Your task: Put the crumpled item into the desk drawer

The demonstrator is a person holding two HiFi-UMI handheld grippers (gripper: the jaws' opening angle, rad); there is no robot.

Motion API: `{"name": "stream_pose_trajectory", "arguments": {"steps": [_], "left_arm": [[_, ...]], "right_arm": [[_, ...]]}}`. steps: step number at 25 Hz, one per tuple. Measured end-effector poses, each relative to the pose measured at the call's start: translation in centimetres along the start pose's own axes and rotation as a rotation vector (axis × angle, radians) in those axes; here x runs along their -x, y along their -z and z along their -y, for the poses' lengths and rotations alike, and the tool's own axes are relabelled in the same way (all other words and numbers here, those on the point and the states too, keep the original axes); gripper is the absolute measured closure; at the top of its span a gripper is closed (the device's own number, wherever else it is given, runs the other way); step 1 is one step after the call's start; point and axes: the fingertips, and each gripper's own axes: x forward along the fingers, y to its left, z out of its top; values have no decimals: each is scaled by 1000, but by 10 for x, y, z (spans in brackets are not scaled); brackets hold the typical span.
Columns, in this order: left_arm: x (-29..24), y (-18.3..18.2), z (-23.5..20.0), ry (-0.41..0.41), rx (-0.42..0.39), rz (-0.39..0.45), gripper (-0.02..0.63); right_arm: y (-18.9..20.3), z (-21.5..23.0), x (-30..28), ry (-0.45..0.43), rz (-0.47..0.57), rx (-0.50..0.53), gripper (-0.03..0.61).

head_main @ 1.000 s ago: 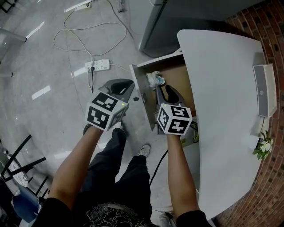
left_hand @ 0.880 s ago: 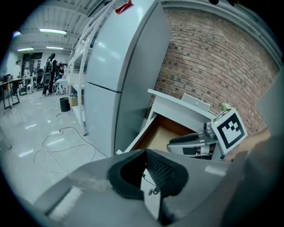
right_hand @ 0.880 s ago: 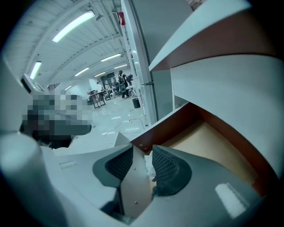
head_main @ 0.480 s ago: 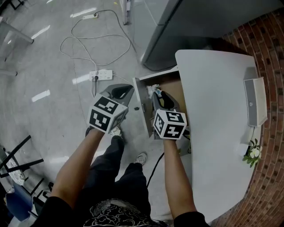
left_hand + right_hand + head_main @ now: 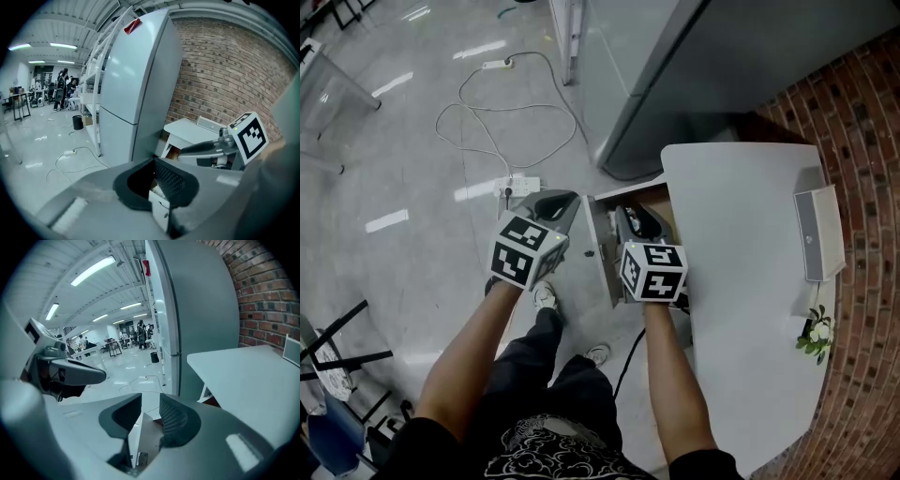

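Note:
The desk drawer (image 5: 602, 251) stands pulled out from the left side of the white desk (image 5: 750, 244). My right gripper (image 5: 630, 217) hovers over the drawer's inside, open. Its jaws have just been closing a little, and nothing is between them; below the gap I see only the drawer front (image 5: 140, 441). My left gripper (image 5: 553, 200) hangs open over the floor, just left of the drawer front. In the left gripper view a pale bit (image 5: 157, 189) shows inside the drawer, perhaps the crumpled item. In the head view the right gripper hides that spot.
A tall grey cabinet (image 5: 694, 75) stands behind the desk and a brick wall (image 5: 862, 187) runs along its right. A white box (image 5: 814, 234) and a small flower (image 5: 813, 333) sit at the desk's far edge. A power strip (image 5: 517, 187) with cables lies on the floor.
Both grippers have risen and drawn back toward me. The right one has lifted away from the white crumpled item lying in the drawer, and now covers it from the head view.

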Motion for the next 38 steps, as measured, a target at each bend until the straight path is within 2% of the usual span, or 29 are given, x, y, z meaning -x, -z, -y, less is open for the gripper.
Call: {"name": "stream_pose_trajectory", "arguments": {"steps": [14,21,33,38], "left_arm": [[52,-88,-2,-14,-60,107,614],[70,-126,1,16,-79,152,614],[107,-192,0,35,-159,250,614],[112,-203,-4,35,-185,258,614]], "right_arm": [[-112,-17,51,51,149,71,506],[-161,-24,77,86,232,79,522],[-213,-35,113,137,339,75,533],[-224,-38,124,151,370,78,541]]}}
